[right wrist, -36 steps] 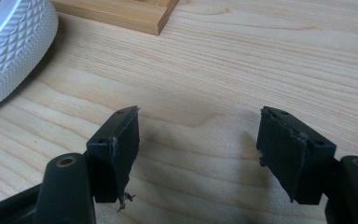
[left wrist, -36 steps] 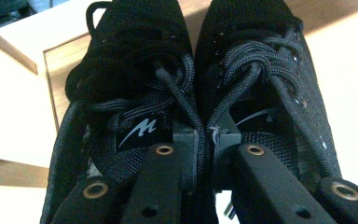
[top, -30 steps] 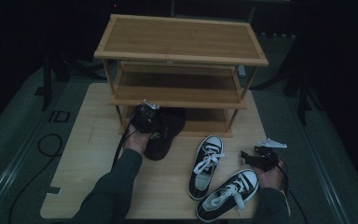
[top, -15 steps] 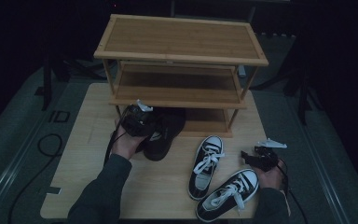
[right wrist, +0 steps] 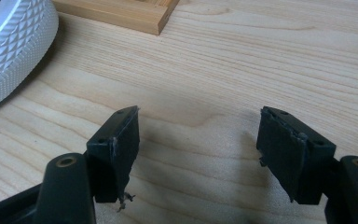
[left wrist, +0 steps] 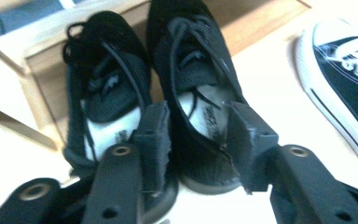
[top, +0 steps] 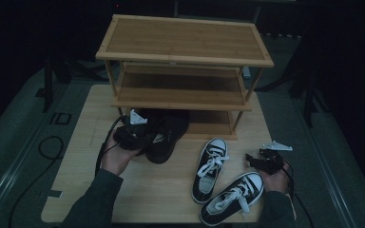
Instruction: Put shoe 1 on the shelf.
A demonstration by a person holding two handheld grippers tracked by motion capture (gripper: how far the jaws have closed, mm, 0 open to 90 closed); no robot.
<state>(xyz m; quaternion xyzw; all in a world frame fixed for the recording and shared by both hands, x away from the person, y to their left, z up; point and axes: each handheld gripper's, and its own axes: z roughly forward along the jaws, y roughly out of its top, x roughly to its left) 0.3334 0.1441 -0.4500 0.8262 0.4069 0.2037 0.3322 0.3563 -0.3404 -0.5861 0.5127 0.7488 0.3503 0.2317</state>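
Two black shoes [top: 166, 135] stand side by side at the wooden rack's bottom shelf, toes under it. My left gripper [top: 147, 137] reaches them from the left. In the left gripper view one black shoe [left wrist: 107, 93] is on the left. The other black shoe [left wrist: 193, 70] has its heel between my left gripper's [left wrist: 198, 135] jaws, which have just been closing and now lie against its sides. My right gripper [top: 252, 159] stays low at the table's right, open [right wrist: 198, 140] over bare wood with nothing between its pads.
Two black-and-white sneakers [top: 211, 168] [top: 233, 197] lie on the wooden table [top: 85, 123] between my hands; one sneaker's white toe [right wrist: 9, 46] is beside the right gripper. The three-tier wooden rack [top: 185, 47] stands at the back. Cables trail off the table's left side.
My left gripper has shifted left and a little nearer the person, still at the black shoes. The right gripper and the sneakers have not moved.
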